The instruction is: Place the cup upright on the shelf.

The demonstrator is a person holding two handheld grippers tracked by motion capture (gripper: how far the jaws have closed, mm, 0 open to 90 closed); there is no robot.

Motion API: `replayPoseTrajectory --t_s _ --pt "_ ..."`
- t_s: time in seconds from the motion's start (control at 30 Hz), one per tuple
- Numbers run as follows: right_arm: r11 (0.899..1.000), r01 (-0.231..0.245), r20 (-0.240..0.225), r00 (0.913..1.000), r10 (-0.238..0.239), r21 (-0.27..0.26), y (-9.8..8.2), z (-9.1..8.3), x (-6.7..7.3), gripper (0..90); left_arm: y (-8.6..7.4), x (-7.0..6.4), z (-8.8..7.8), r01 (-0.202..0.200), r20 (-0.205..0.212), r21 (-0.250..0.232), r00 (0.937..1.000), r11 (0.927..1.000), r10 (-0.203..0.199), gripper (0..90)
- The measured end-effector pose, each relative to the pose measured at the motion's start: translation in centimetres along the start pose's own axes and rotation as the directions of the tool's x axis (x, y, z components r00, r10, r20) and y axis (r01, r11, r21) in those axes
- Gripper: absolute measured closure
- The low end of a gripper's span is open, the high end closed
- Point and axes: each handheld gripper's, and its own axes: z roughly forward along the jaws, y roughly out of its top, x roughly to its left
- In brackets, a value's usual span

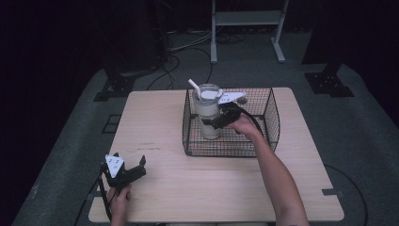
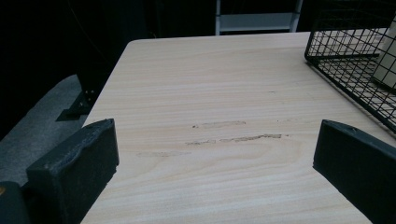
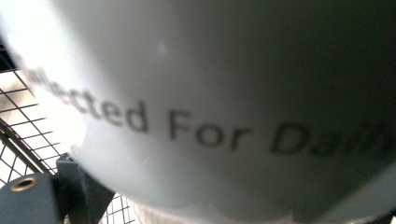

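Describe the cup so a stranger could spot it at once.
On the wooden table stands a black wire basket, toward the far side. The cup stands upright inside it at its left end, tall and pale, with a white straw and the right gripper at its side.

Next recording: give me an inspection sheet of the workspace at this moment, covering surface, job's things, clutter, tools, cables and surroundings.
Surface: light wooden table, faint dark scuffs near its left middle.
Job's things: white tumbler with lid and straw, upright inside the black wire basket; blurred print on its side reads "For".
Clutter: nothing seen.
Tools: right tool inside the basket, against the tumbler's side; whether its jaws clamp it cannot be told. Left tool at the table's near left, jaws wide open, nothing between them.
Cables: one trails from each tool; more lie on the floor behind the table.
Surroundings: grey carpet, dark stands, a white frame at the back.
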Motion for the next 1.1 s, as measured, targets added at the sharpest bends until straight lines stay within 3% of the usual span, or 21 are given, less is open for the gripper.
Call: replayPoseTrajectory --t_s 0.1,0.67,1.1 --pt "1.000 0.019 0.001 0.9998 -0.019 0.002 0.0 -0.1 0.1 8.0 0.0 0.0 0.0 -0.003 -0.001 0.001 1.0000 1.0000 0.003 0.0" --pt "1.000 0.008 0.004 1.0000 -0.008 0.012 -0.6 -1.2 0.2 8.3 0.0 -0.1 0.0 -0.006 0.004 0.004 1.0000 1.0000 0.006 0.0" --pt "1.000 0.026 0.004 0.9996 -0.026 0.013 -0.8 -1.9 0.0 7.9 0.0 0.0 0.0 -0.007 0.005 0.005 1.0000 1.0000 0.007 0.0"
